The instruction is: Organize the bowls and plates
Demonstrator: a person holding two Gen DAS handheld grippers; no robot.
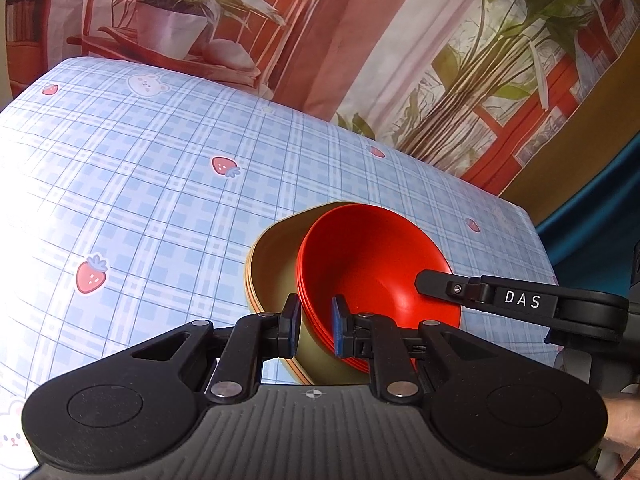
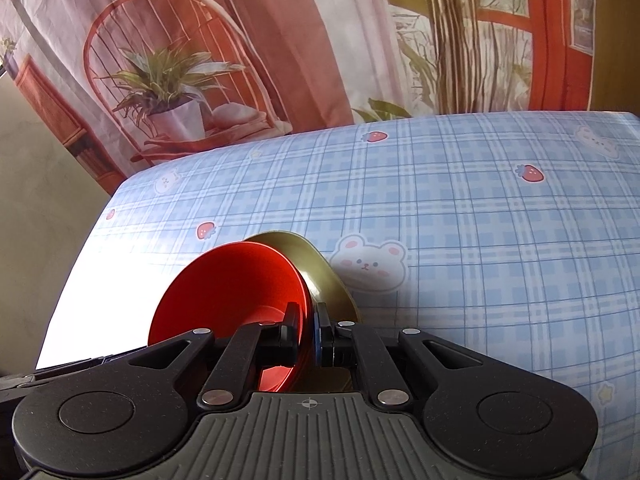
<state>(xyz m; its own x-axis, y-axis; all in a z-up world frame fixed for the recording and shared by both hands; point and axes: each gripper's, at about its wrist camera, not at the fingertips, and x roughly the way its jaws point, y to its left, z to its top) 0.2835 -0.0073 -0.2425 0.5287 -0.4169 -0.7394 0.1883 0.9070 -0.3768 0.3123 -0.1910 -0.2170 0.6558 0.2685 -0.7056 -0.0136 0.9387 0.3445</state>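
A stack of red bowls [image 1: 372, 264] sits nested in a stack of olive-green plates [image 1: 276, 264], held tilted above the table. My left gripper [image 1: 316, 326] is shut on the near rims of the red bowls and green plates together. My right gripper [image 2: 307, 330] is shut on the rim of the red bowls [image 2: 232, 280], with the green plates [image 2: 320, 276] just behind its right finger. The right gripper's finger [image 1: 448, 286] shows in the left wrist view, reaching onto the bowls' right rim.
The table wears a blue plaid cloth [image 1: 168, 168] with strawberries and bears, also in the right wrist view [image 2: 480, 220]. A printed curtain backdrop [image 1: 320, 20] hangs behind the far edge. The table's right edge [image 1: 536, 232] drops off near the bowls.
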